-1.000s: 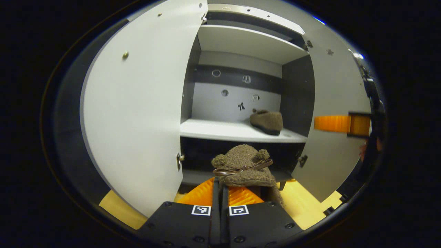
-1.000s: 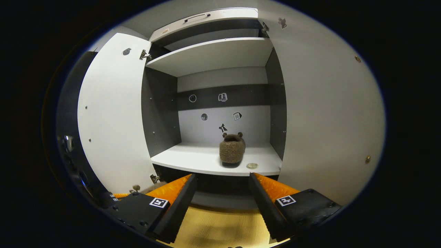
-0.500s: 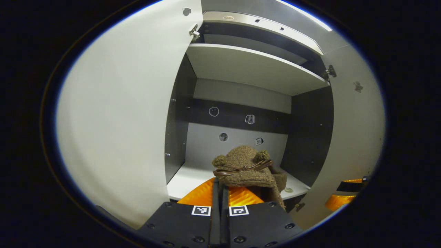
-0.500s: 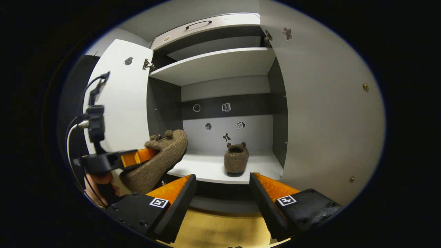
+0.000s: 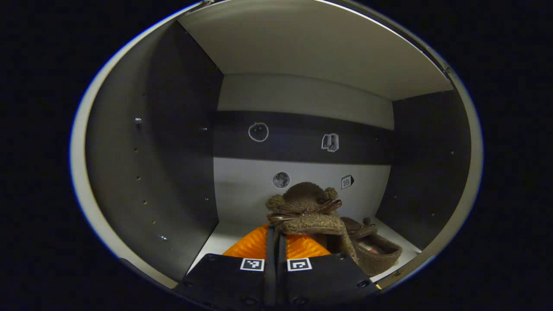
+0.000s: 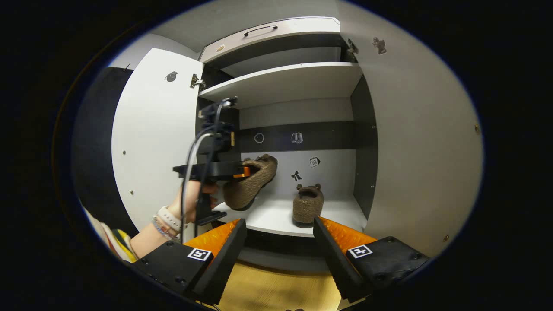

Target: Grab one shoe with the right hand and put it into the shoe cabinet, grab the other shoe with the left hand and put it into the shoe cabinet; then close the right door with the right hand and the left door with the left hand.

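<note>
My left gripper [image 5: 276,233] is shut on the rim of a brown fuzzy shoe [image 5: 304,207] with a bow, and it is inside the cabinet above the middle shelf [image 5: 229,237]. The other brown shoe [image 5: 371,250] lies on that shelf just to the right of it. In the right gripper view the held shoe [image 6: 252,181] hangs tilted above the shelf [image 6: 268,218], gripped by the left gripper [image 6: 242,171], and the second shoe [image 6: 307,204] stands on the shelf. My right gripper [image 6: 280,233] stays open in front of the cabinet with nothing in it.
Both cabinet doors are open: the left door [image 6: 151,147] and the right door [image 6: 423,147]. An upper shelf [image 6: 285,82] and a drawer with a handle [image 6: 268,32] sit above. A hand and sleeve [image 6: 173,216] hold the left gripper. Wooden floor [image 6: 276,289] lies below.
My left gripper has carried its shoe forward past the door edges into the cabinet, over the middle shelf beside the other shoe. The right gripper has barely moved and stays open.
</note>
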A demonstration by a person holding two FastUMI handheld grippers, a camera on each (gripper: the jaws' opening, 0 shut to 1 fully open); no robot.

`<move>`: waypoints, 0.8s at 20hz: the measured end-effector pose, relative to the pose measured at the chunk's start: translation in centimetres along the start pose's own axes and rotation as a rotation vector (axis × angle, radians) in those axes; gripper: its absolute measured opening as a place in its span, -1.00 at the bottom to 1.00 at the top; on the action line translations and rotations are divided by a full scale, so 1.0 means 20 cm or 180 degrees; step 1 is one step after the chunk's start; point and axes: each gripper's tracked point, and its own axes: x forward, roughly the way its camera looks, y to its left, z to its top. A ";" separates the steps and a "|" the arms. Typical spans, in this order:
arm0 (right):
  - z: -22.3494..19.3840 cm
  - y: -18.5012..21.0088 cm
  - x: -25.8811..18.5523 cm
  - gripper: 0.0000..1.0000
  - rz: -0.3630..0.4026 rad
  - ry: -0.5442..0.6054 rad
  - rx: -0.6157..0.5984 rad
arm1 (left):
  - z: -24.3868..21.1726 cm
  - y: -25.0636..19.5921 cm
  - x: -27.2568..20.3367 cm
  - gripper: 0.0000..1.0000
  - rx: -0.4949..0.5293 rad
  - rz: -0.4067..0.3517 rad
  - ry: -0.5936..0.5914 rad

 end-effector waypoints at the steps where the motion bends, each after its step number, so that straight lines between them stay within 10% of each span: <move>1: 0.00 0.01 0.02 0.97 0.0035 0.0013 -0.0006 | -0.04 0.00 0.08 -0.90 0.0008 0.0011 0.0090; 11: -0.06 -0.05 0.07 0.98 -0.0006 0.0133 0.0110 | -0.35 0.09 0.27 -0.68 -0.0126 0.0124 0.0603; 16: -0.06 -0.06 0.07 0.96 -0.0023 0.0125 0.0136 | -0.27 0.11 0.20 0.27 0.0200 0.0144 0.0459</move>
